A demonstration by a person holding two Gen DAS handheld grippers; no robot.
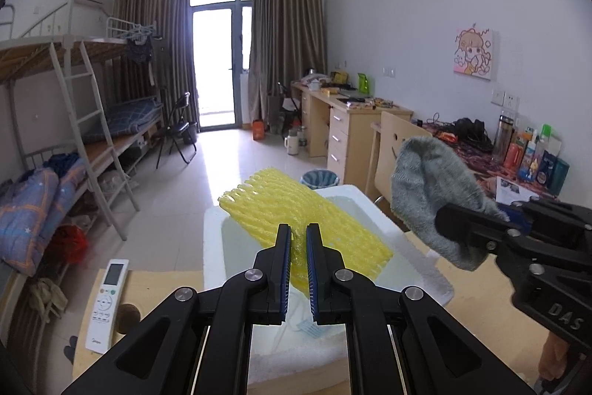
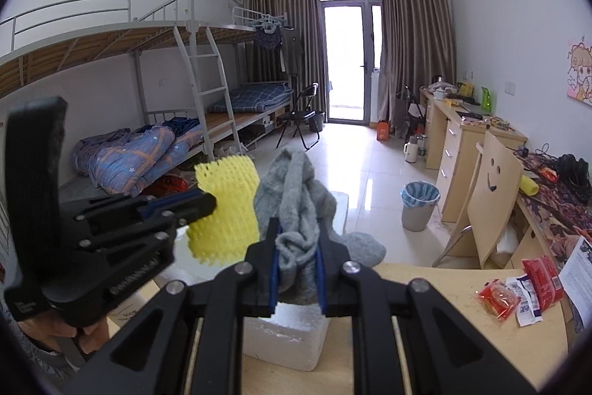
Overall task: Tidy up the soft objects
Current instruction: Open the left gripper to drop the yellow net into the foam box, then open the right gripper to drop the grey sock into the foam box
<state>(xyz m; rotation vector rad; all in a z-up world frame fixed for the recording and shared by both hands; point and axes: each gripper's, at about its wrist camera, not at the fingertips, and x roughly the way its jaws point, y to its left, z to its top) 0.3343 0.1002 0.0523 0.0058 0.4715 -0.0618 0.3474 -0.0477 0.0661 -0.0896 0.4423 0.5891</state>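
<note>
My left gripper [image 1: 298, 232] is shut on a yellow foam net sleeve [image 1: 281, 206] and holds it above the white foam box [image 1: 425, 269]. The sleeve also shows in the right wrist view [image 2: 225, 210], held by the left gripper [image 2: 207, 202]. My right gripper [image 2: 296, 228] is shut on a grey fuzzy cloth [image 2: 296, 195] and holds it above the box [image 2: 285, 339]. In the left wrist view the cloth [image 1: 429, 195] hangs from the right gripper [image 1: 444, 221] at the right. A mask-like blue item [image 1: 309, 328] lies inside the box.
A white remote control [image 1: 105, 302] lies on the wooden table [image 1: 148, 284] left of the box. Red snack packets [image 2: 518, 287] lie on the table at the right. A chair [image 2: 488, 195], a bin [image 2: 420, 204], desks and bunk beds stand beyond.
</note>
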